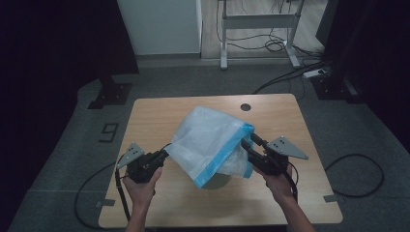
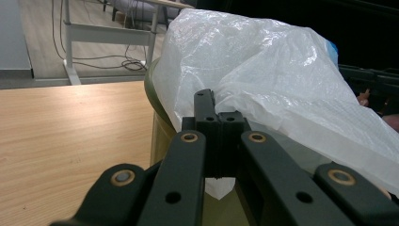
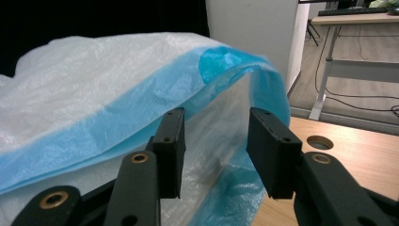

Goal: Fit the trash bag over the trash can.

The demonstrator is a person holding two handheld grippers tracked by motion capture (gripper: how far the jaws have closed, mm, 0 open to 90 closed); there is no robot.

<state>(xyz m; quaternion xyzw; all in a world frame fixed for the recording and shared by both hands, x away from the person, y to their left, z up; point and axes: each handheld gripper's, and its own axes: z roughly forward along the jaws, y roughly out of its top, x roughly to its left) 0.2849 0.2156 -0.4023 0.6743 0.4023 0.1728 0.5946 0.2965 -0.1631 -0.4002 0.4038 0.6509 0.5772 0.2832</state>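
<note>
A translucent white plastic bag with a blue rim is draped over an olive-green bin in the middle of the table. My left gripper is at the bag's left side. In the left gripper view the left gripper is shut on a fold of the bag, with the bin's wall just behind. My right gripper is at the bag's right edge. In the right gripper view the right gripper stands open, its jaws on either side of the blue rim of the bag.
The wooden table has a round cable hole at its far edge, and the cable hole lies right of the bag. Beyond the table stand a white cabinet and a desk frame, with cables on the floor.
</note>
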